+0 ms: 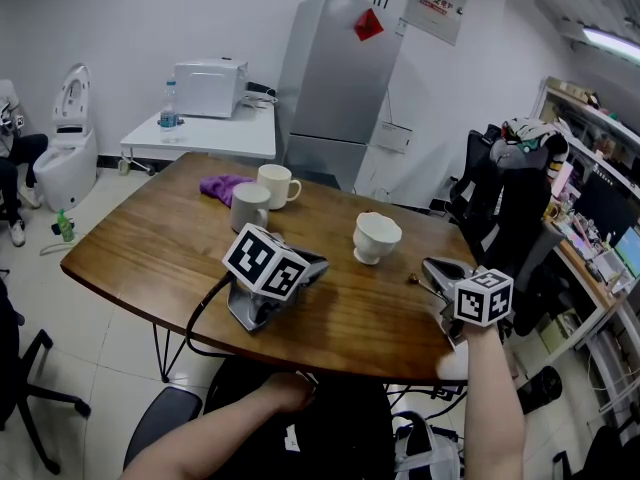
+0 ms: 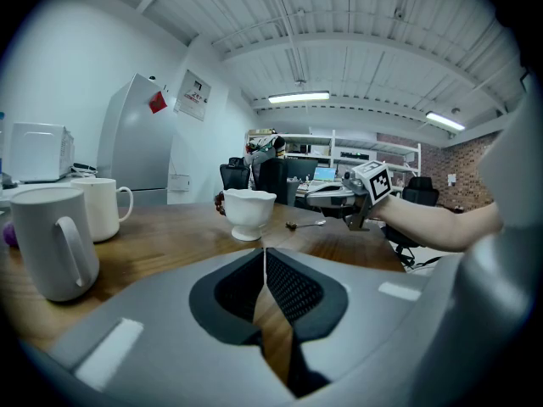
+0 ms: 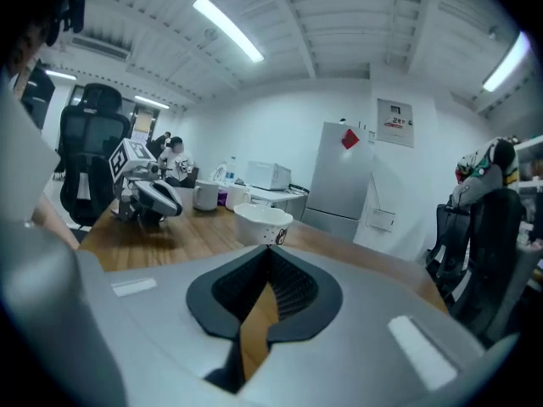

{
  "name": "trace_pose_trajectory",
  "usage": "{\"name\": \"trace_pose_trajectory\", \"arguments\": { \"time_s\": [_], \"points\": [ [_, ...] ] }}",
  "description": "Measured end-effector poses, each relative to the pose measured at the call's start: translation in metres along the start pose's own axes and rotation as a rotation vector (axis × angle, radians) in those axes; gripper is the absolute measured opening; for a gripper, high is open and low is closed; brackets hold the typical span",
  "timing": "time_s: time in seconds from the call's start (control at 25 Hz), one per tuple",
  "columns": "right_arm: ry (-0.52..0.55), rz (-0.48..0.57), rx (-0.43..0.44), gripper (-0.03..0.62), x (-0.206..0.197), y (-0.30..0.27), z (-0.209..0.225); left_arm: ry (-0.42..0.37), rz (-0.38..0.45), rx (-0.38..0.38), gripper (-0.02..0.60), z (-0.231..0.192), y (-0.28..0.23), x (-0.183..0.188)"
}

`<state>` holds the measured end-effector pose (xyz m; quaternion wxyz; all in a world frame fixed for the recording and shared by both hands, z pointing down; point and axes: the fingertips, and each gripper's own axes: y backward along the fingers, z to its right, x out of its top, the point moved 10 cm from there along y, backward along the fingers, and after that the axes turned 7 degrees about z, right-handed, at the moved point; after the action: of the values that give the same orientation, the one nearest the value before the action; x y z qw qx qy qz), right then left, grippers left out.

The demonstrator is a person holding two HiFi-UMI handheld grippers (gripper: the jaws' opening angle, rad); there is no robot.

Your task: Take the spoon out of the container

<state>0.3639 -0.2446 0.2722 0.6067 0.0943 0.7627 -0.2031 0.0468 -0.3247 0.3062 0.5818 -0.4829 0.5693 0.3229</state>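
Note:
A small metal spoon (image 1: 414,280) lies flat on the wooden table (image 1: 160,248), outside the white footed cup (image 1: 377,236) and a little to its right. In the left gripper view the spoon (image 2: 306,223) rests between that cup (image 2: 249,213) and my right gripper (image 2: 349,214). My right gripper (image 1: 427,265) hovers just right of the spoon with its jaws shut and nothing between them; its own view has the jaws (image 3: 271,247) pointing at the cup (image 3: 264,225). My left gripper (image 1: 321,262) rests on the table, shut and empty (image 2: 265,249).
Two white mugs (image 1: 250,206) (image 1: 277,184) and a purple cloth (image 1: 222,184) sit at the table's far side. Office chairs (image 1: 520,208) and a cluttered desk stand to the right. A fridge (image 1: 335,78) and a white side table (image 1: 205,133) are behind.

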Motion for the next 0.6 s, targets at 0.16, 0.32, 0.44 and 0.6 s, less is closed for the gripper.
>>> {"name": "trace_pose_trajectory", "arguments": {
  "time_s": [0.16, 0.32, 0.44, 0.6],
  "points": [
    [-0.094, 0.058, 0.02, 0.003, -0.007, 0.003, -0.003, 0.001, 0.0, 0.0, 0.012, 0.0, 0.0, 0.0],
    [-0.142, 0.083, 0.026, 0.003, -0.013, 0.004, -0.006, 0.002, -0.001, -0.001, 0.012, 0.0, 0.001, 0.0],
    [-0.166, 0.092, 0.035, 0.003, -0.016, 0.003, -0.007, 0.001, -0.001, -0.001, 0.012, 0.0, 0.001, 0.0],
    [-0.184, 0.096, 0.037, 0.002, -0.021, 0.004, -0.008, 0.0, 0.0, -0.001, 0.012, 0.0, 0.001, 0.0]
  ]
}}
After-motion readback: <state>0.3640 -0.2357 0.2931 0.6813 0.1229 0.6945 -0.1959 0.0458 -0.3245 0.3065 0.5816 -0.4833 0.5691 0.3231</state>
